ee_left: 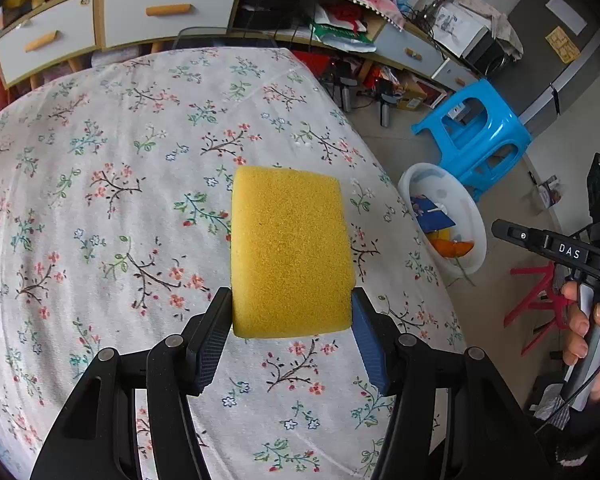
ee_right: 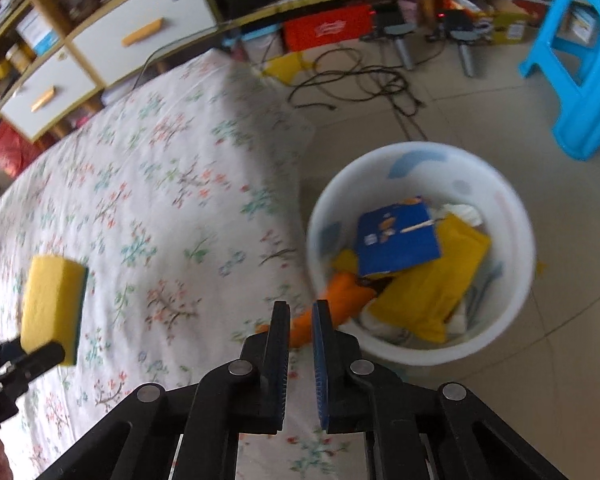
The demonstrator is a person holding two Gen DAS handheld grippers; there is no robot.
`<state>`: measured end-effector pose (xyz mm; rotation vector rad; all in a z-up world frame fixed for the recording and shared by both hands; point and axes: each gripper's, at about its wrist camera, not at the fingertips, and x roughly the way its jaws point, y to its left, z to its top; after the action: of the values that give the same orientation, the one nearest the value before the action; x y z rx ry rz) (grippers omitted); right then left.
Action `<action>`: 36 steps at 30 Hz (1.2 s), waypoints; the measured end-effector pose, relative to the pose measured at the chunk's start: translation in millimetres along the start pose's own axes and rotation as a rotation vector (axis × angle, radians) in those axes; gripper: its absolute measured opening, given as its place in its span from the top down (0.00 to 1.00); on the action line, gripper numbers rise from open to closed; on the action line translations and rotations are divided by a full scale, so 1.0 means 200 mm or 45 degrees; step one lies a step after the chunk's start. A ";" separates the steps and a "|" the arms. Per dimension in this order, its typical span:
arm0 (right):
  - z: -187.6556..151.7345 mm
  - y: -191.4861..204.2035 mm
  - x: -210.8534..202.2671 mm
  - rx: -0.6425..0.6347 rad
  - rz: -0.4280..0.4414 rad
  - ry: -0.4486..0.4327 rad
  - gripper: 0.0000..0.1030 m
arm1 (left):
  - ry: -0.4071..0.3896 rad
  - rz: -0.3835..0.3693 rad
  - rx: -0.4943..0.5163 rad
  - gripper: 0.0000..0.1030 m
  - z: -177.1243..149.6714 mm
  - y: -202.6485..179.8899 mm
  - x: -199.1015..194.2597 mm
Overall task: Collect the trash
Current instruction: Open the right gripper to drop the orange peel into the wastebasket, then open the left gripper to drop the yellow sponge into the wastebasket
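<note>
My left gripper (ee_left: 292,312) is shut on a yellow sponge (ee_left: 290,252) with a green back and holds it above the floral tablecloth (ee_left: 120,200). The sponge also shows at the left of the right wrist view (ee_right: 54,300). My right gripper (ee_right: 300,320) holds nothing; its jaws stand a narrow gap apart over the table's right edge. A white bin (ee_right: 512,280) stands on the floor beside the table, holding a blue packet (ee_right: 396,240), yellow wrapper (ee_right: 432,292) and orange trash (ee_right: 344,292). The bin also shows in the left wrist view (ee_left: 472,216).
A blue plastic stool (ee_left: 480,132) stands behind the bin. A red stool (ee_left: 540,304) is on the floor at right. Cabinets with drawers (ee_left: 168,12) line the far wall. Black cables (ee_right: 360,80) and boxes lie on the floor.
</note>
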<state>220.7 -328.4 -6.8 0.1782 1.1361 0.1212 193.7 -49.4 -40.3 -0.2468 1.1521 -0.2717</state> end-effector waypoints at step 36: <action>-0.14 -0.66 -0.15 0.234 -0.151 -0.013 0.37 | 0.041 -0.054 0.333 0.40 0.13 -0.81 0.40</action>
<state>183.9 -461.3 -18.2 0.2736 1.1444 -0.0898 234.7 -227.0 -46.2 -0.0363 1.1311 -0.4608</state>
